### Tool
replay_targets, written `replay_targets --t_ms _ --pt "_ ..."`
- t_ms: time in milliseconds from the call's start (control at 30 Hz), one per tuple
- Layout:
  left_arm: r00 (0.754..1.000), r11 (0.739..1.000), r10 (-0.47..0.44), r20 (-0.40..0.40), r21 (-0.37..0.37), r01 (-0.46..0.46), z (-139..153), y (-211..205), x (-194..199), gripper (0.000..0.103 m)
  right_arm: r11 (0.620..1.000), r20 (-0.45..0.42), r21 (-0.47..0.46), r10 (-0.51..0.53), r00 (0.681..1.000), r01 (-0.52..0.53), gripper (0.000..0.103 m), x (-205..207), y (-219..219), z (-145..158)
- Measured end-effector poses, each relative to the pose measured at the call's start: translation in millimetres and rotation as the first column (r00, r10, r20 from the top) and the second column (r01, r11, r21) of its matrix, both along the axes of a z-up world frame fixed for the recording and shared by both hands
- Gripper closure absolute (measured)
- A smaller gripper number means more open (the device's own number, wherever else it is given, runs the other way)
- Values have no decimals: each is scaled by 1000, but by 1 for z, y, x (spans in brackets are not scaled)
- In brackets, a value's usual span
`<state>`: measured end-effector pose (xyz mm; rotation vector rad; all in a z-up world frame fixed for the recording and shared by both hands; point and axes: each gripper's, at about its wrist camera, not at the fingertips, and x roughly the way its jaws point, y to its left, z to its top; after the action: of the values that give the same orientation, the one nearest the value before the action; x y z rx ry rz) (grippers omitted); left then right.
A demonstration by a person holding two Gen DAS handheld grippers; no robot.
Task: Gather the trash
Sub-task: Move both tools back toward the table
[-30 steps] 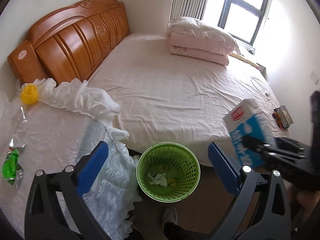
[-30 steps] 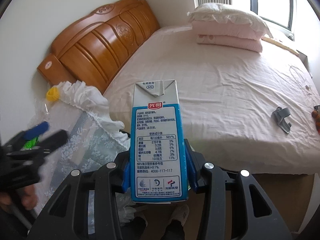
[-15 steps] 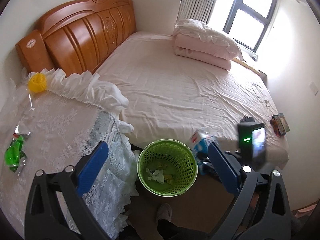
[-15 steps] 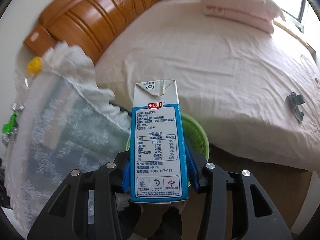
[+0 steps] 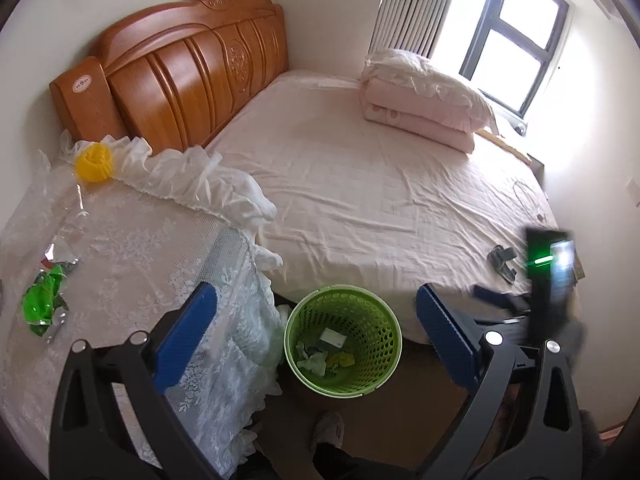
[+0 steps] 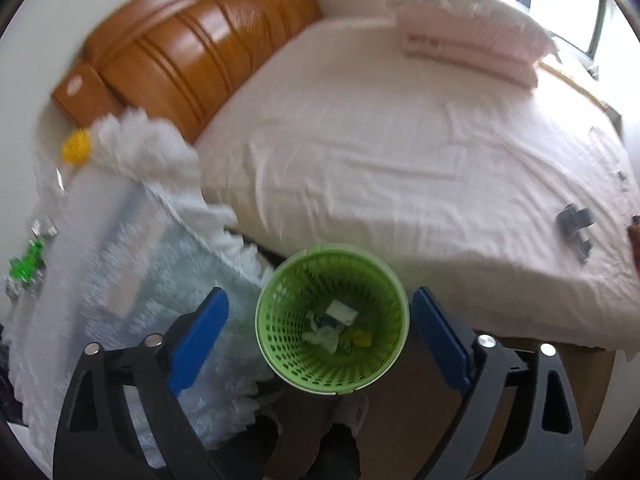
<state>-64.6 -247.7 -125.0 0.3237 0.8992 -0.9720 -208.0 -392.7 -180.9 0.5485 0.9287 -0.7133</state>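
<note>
The right gripper [image 6: 320, 332] has its blue-padded fingers [image 6: 198, 332] spread wide with nothing between them, hanging directly above the green basket [image 6: 280, 354], which fills the lower centre of the right wrist frame. The milk carton [image 6: 341, 314] lies inside the basket, its pale end facing up, among crumpled white tissue [image 6: 320, 338] and a yellow scrap [image 6: 358, 338].

The left gripper [image 5: 316, 332] is likewise released, its blue pads [image 5: 186, 338] far apart and holding nothing. Between them, in the lower centre of the left wrist frame, stands the same green basket [image 5: 384, 364] on the floor, with the milk carton [image 5: 332, 338] visible at its bottom beside the white tissue [image 5: 314, 362].

Left of the basket, a table under a white lace cloth [image 5: 132, 256] takes up the lower left of the left wrist frame. On it, at the far left edge, lies a green wrapper [image 5: 42, 300], and toward the upper left sits a yellow round object [image 5: 94, 164]. A clear plastic item near it is too faint to identify.

Behind the basket, the bed with its pink sheet [image 5: 380, 192] fills the middle of both frames, the wooden headboard [image 5: 180, 76] at upper left and a folded quilt with a pillow [image 5: 424, 100] at upper right under the window. A small grey object [image 6: 576, 228] rests on the sheet at the right edge. The right gripper's body, blurred, with a green light, shows at the right edge of the left wrist frame.
</note>
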Motion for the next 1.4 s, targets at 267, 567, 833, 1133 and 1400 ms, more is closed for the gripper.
replay_targets --t_ms 267,567,833,1133,1400 --pt "1000 999 25 -2 -32 -25 12 10 10 8 997 78 -83 4 997 3 2 -10 12 65" --pt "995 994 103 -9 -41 -103 14 35 32 8 994 90 -82 80 993 -73 2 26 34 70" --pt "960 959 281 22 -44 -279 24 98 74 8 965 141 -84 258 956 -248 2 101 77 77" --pt "852 853 522 31 -29 -521 19 201 132 8 879 148 -61 476 867 -472 2 201 147 71" --pt "720 720 693 40 3 -694 3 293 179 8 786 140 -36 616 775 -618 2 278 210 61"
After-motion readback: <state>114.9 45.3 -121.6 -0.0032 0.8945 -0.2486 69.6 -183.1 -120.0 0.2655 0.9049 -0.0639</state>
